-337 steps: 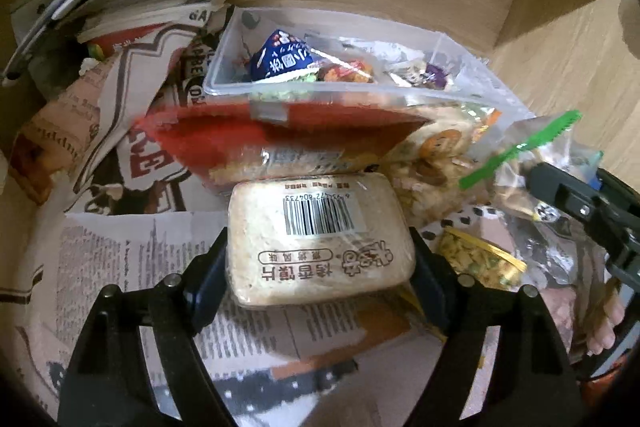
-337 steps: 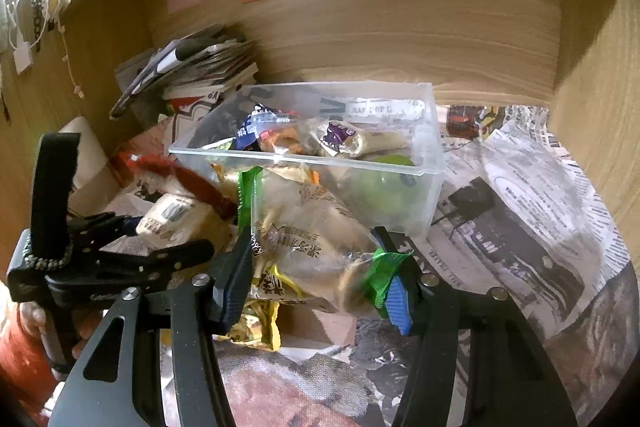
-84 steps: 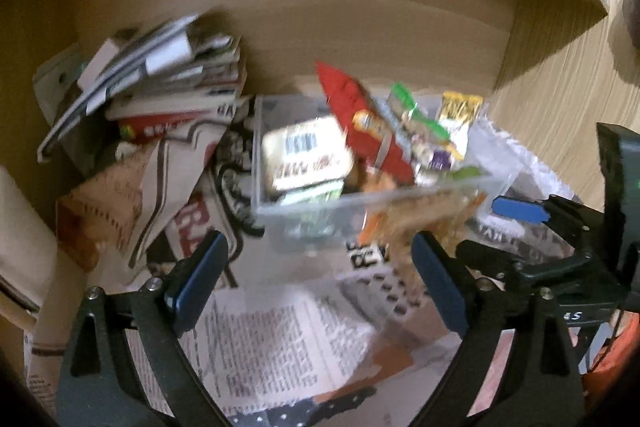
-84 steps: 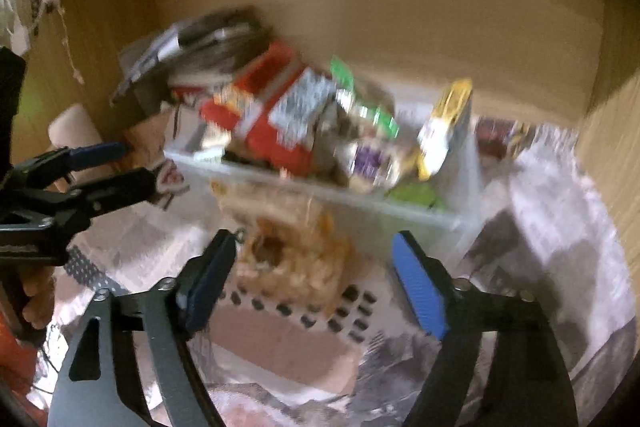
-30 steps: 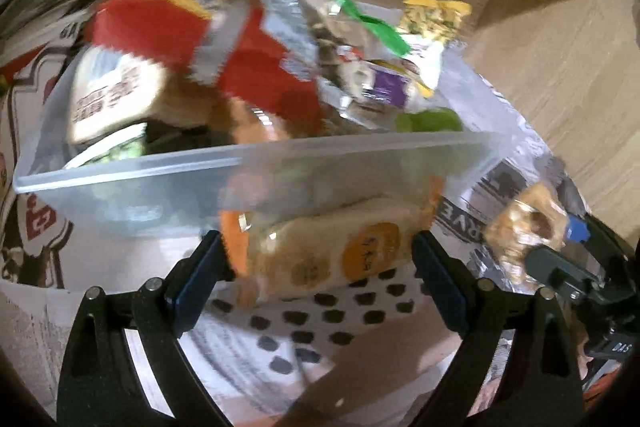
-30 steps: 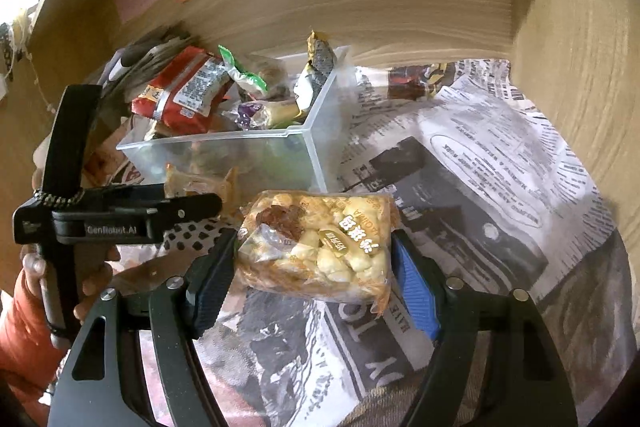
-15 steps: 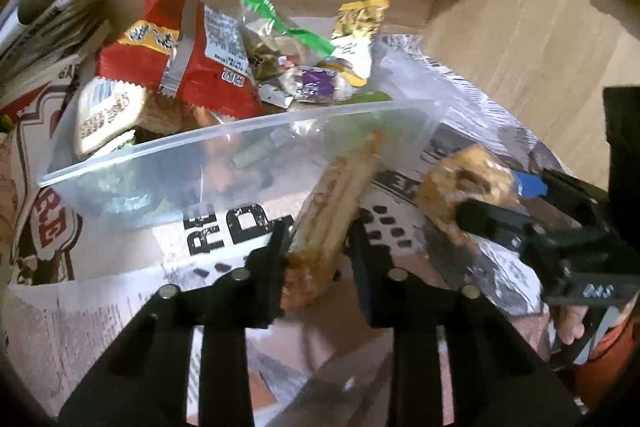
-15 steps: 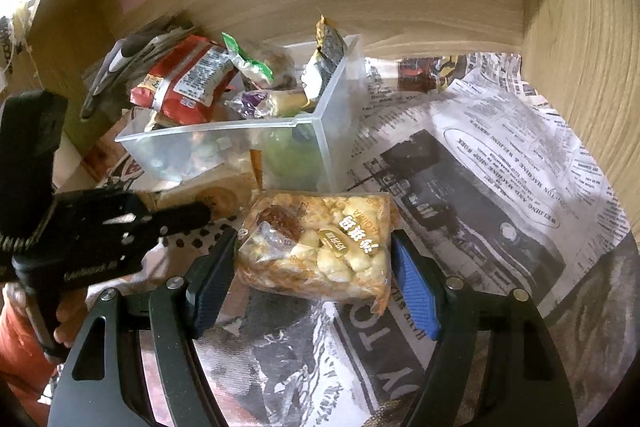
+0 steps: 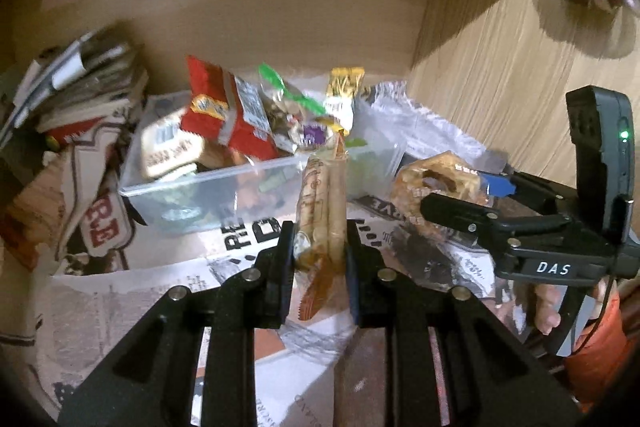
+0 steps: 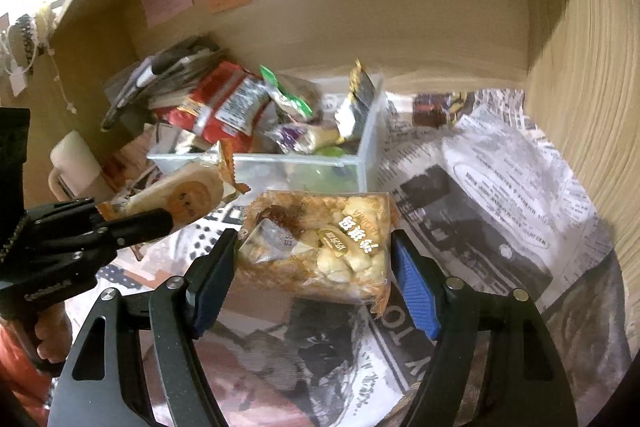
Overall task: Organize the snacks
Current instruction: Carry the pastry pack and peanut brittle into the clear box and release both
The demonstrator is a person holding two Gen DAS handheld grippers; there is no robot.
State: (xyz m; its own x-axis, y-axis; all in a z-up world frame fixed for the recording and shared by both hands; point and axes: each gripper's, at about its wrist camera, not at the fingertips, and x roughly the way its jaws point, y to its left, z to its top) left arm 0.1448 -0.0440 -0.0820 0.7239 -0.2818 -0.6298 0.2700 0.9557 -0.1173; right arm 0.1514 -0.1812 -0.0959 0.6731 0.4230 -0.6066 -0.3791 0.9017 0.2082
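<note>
Stacked papers (image 9: 76, 83) left of the clear bin (image 9: 224, 183); bin itself heaped above its rim with a red packet (image 9: 224, 115), a barcoded pale pack (image 9: 168, 147), a green-sealed bag (image 9: 288, 95) and a yellow wrapper (image 9: 342, 93). In front of the bin, clamped edge-on and upright in the left gripper (image 9: 320, 259): an orange-trimmed biscuit pack (image 9: 324, 211), jaws fully closed on its thin side, tip level with the bin's front wall. Right of the bin, over the newspaper (image 10: 500, 195): a clear pack of puffed snack (image 10: 320, 243) held across its width by the right gripper (image 10: 316, 267). Main risk, judged from the heap: no flat room left inside, so either pack likely to slide off the pile or knock the leaning yellow wrapper over the rim. Also possible: thin pack pivoting in its narrow pinch, crushed biscuits from a tight squeeze, or the two grippers colliding above the bin if brought in together.
</note>
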